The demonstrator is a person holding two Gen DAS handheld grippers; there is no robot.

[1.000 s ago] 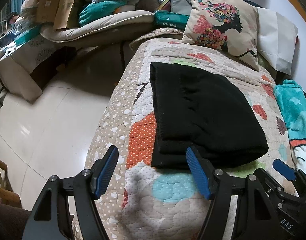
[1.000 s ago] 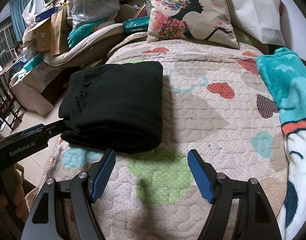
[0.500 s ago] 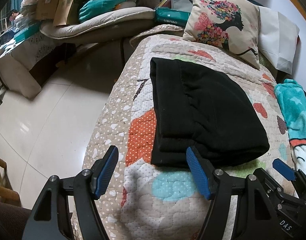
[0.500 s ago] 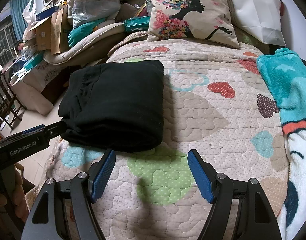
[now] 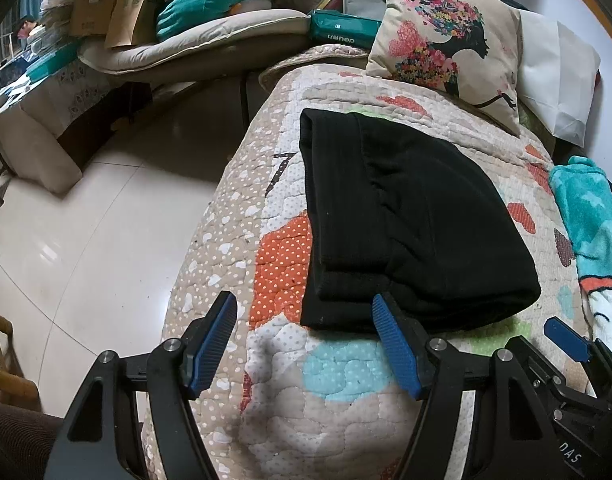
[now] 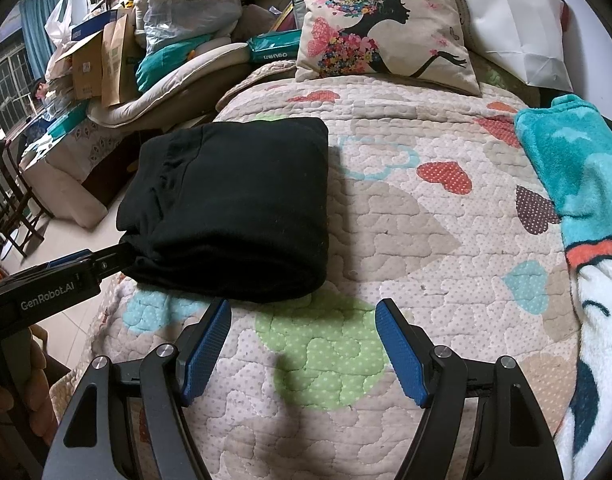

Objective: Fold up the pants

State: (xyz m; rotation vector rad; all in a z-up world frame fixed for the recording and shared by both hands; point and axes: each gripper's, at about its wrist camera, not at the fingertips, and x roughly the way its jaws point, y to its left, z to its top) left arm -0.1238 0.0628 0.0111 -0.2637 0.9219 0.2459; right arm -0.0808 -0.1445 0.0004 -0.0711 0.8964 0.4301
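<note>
Pants stay folded; both tools, spread wide, have barely shifted.

"GenRobot.AI" on left claw body; "DAS" on right claw body.

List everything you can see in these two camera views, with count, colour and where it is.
pants: one, black, folded on the quilt's left side
quilt: one, beige with coloured hearts, covering the bed
cushion: one, cream with a flowered woman's silhouette, at the bed's far end
paper bag: one, white, right of the cushion
blanket: one, teal and white, right edge of the bed
cardboard boxes: several, brown, piled far left
floor: pale tiles, left of the bed
left gripper: black, blue pads, open
right gripper: black, blue pads, open
</note>
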